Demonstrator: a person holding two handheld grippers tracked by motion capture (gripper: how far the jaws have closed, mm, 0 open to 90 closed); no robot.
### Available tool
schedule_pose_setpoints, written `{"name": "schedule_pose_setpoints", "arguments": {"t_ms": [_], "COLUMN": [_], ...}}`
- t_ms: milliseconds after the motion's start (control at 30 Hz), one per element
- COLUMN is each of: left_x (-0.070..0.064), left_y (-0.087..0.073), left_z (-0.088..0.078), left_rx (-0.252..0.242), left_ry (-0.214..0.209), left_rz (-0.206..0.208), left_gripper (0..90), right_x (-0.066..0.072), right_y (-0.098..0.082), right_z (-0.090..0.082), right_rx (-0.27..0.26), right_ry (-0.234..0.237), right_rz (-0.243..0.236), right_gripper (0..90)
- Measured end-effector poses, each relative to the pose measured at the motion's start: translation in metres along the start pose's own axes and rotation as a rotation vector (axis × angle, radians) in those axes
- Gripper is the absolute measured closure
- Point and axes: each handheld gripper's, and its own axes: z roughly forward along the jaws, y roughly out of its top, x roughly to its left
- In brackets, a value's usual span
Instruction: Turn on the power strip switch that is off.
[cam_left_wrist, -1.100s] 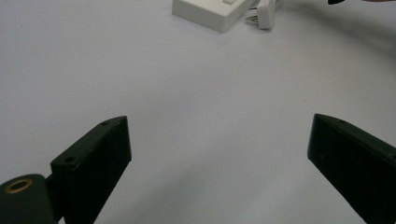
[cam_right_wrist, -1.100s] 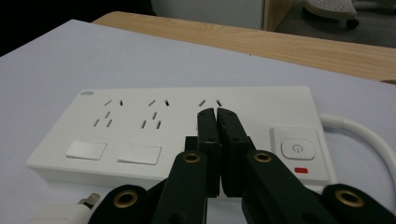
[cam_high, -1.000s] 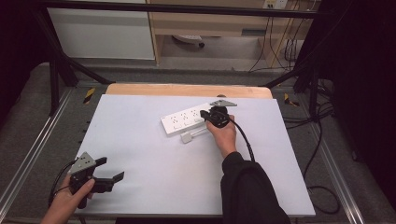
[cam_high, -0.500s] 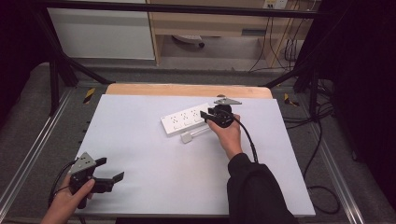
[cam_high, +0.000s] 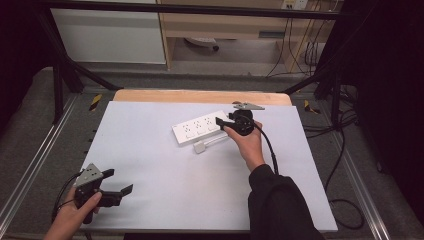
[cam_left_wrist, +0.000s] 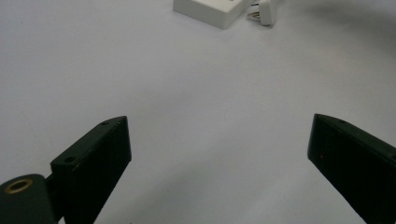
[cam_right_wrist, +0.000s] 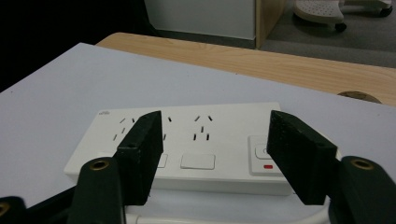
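A white power strip (cam_high: 199, 129) lies on the white table top (cam_high: 165, 170), right of the middle. Its white plug (cam_high: 200, 148) rests just in front of it on a short cable. My right gripper (cam_high: 223, 120) is at the strip's right end, open, low over the table. In the right gripper view the strip (cam_right_wrist: 201, 161) lies just beyond the spread jaws of that gripper (cam_right_wrist: 215, 120), its switch (cam_right_wrist: 264, 154) by the right jaw. My left gripper (cam_high: 119, 181) hovers open near the front left corner with nothing in it. The left gripper view shows the strip's corner (cam_left_wrist: 212, 11) and plug (cam_left_wrist: 265, 10) far ahead.
A wooden strip (cam_high: 200, 96) runs along the table's far edge. Black frame legs (cam_high: 60, 80) stand at both sides, and cables (cam_high: 345, 145) trail on the floor to the right. A white cabinet (cam_high: 107, 35) stands behind.
My right gripper has drawn back slightly to the right along the strip's end. The left gripper and the strip have stayed where they were.
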Motion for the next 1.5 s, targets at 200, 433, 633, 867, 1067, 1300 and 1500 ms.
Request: {"name": "schedule_pose_setpoints", "arguments": {"t_ms": [200, 433, 633, 867, 1067, 1300, 1500], "left_x": [0.0, 0.001, 0.001, 0.0, 0.0, 0.0, 0.0], "left_y": [0.0, 0.0, -0.001, -0.001, -0.001, -0.002, -0.002], "left_z": [0.0, 0.0, 0.0, 0.0, 0.0, 0.0, 0.0], "left_rx": [0.0, 0.001, 0.004, 0.011, 0.008, 0.009, 0.009], "left_ry": [0.002, 0.004, 0.003, 0.0, 0.004, 0.005, 0.008], "left_rz": [-0.001, -0.003, -0.003, -0.001, -0.005, -0.009, -0.011], "left_gripper": [6.3, 6.3, 6.3, 6.3, 6.3, 6.3, 6.3], "right_x": [-0.001, -0.003, -0.004, -0.008, -0.012, -0.018, -0.022], "right_y": [0.003, 0.007, 0.011, 0.009, 0.003, -0.008, -0.017], "right_z": [-0.006, -0.016, -0.029, -0.05, -0.07, -0.097, -0.117], "right_rx": [-0.008, -0.029, -0.052, -0.087, -0.093, -0.099, -0.113], "right_ry": [0.002, 0.0, -0.003, 0.012, 0.018, 0.007, 0.0], "right_rz": [0.029, 0.028, 0.022, 0.017, -0.003, -0.016, -0.014], "right_gripper": [20.4, 5.8, 5.1, 5.7, 6.1, 6.2, 6.2]}}
